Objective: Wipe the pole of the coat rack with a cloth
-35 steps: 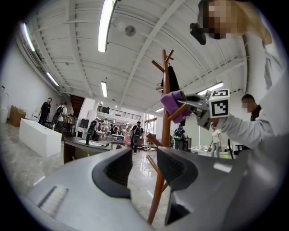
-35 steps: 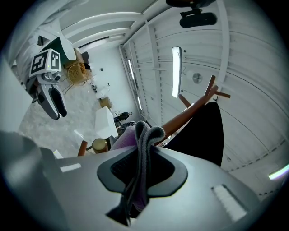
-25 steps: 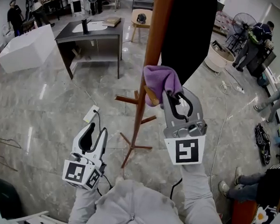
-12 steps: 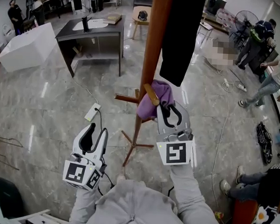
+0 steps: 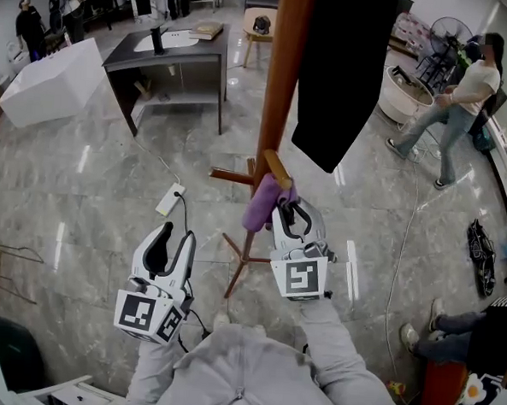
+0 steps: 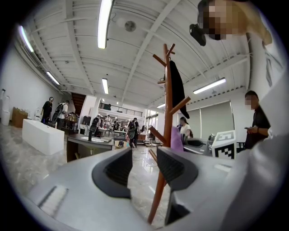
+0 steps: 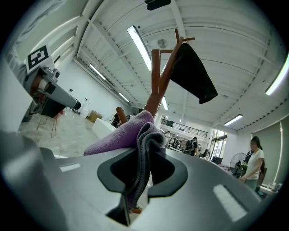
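The right gripper is clamped on a purple cloth, with a fold of the fabric pinched between its jaws (the right gripper view shows the cloth bunched up over the jaw tips). The cloth lies against the pole of the wooden coat rack. It sits low on the pole, just under a short peg that angles upward and above the spread feet. Another peg sticks out to the left at about the same height as the cloth. A black garment hangs from the upper part of the rack, to the right of the pole.

The left gripper is held low at the person's left side, well apart from the rack. Its jaws stand apart with nothing between them, and the left gripper view shows only the pole and the floor beyond the gap.

The rack stands on a glossy grey stone floor. A white power strip with its cable lies on the floor between the left gripper and the rack's feet. Farther back on the left are a dark table and a large white box beside it. At the upper right a person walks near a standing fan.
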`<state>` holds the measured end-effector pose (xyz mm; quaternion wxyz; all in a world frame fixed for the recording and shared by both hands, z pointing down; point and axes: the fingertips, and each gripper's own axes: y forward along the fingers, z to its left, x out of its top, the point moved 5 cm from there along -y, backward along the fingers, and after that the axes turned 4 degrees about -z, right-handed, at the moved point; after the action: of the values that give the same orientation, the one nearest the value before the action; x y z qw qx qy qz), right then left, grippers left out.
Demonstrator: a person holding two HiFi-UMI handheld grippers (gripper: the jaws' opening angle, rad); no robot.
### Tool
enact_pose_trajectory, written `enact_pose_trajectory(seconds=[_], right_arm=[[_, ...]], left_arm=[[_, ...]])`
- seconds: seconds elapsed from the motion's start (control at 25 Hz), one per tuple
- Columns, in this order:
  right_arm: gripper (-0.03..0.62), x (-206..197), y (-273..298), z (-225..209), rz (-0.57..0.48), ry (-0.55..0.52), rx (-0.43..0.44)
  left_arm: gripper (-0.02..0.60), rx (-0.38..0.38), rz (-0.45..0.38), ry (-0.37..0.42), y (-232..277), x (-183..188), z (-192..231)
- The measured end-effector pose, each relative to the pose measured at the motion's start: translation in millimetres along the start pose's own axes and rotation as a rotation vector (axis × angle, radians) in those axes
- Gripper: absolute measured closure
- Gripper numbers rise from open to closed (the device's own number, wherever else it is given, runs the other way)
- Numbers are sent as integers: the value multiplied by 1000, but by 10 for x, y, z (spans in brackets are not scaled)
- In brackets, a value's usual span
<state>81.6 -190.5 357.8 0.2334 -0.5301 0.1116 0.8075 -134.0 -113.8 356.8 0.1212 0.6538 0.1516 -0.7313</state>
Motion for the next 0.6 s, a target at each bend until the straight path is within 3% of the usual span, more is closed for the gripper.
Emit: enact_pose_trajectory(seconds=[0.6], right_arm=[[540,-942,-133,350,218,37,82]], left_arm=[[403,-9,0,0,-3,-16,-20]])
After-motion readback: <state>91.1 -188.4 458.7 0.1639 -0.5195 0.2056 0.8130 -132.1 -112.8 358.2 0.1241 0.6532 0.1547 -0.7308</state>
